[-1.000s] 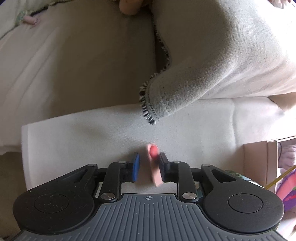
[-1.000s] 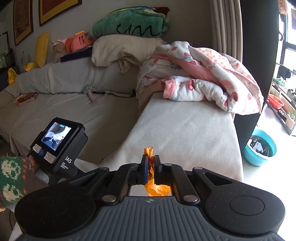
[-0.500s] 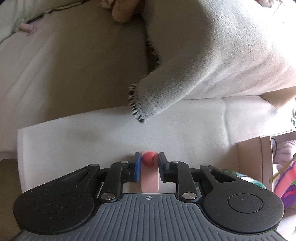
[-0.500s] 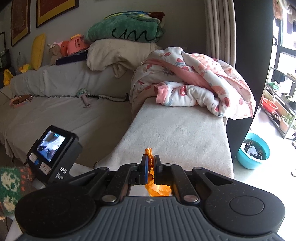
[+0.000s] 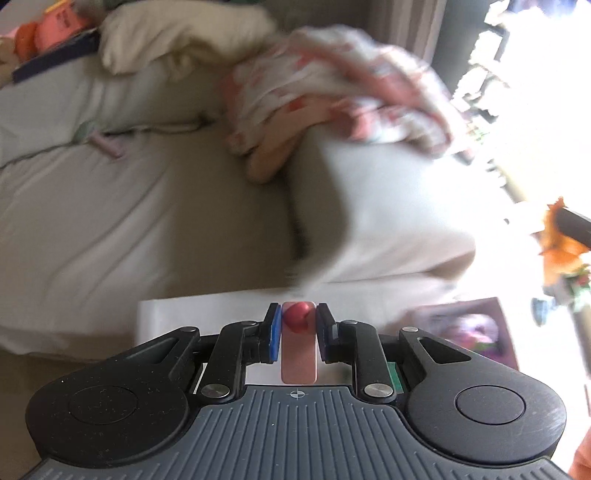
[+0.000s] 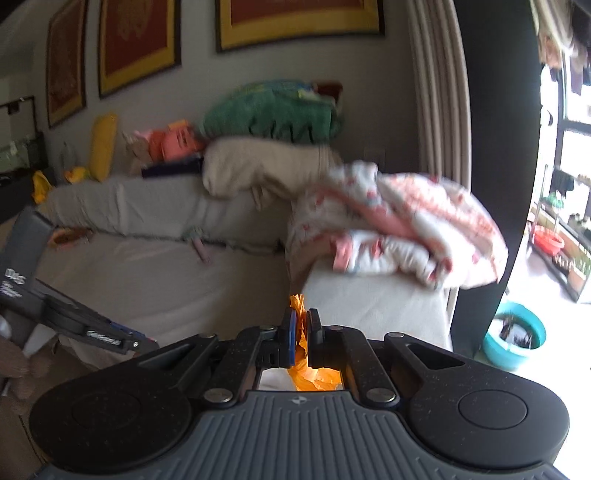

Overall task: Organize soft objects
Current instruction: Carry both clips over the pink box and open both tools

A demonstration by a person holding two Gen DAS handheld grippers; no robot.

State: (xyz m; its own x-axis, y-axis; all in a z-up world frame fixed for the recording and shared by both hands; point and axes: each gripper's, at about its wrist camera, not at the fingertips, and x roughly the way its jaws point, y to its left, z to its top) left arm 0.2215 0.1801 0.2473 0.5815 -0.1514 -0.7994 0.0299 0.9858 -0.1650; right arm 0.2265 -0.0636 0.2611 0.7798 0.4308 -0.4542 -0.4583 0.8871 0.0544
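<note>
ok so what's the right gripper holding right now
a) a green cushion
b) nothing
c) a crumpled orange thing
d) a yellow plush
c, the right gripper is shut on the crumpled orange thing, which sticks out above and below the pads in the right wrist view.

Daylight floods in from the window (image 6: pixel 569 155) on the right and it's totally blown out in the left wrist view, pure white glare eating that whole edge. The far sofa (image 5: pixel 110 206) and the patterned blanket (image 5: pixel 332 96) are smeared with motion blur in both views; the near black body of each hand-held gripper stays fairly sharp. Fisheye bends the curtain (image 6: pixel 439 110) and the picture frames (image 6: pixel 299 22). Left side sits dimmer, soft shadows.
</note>
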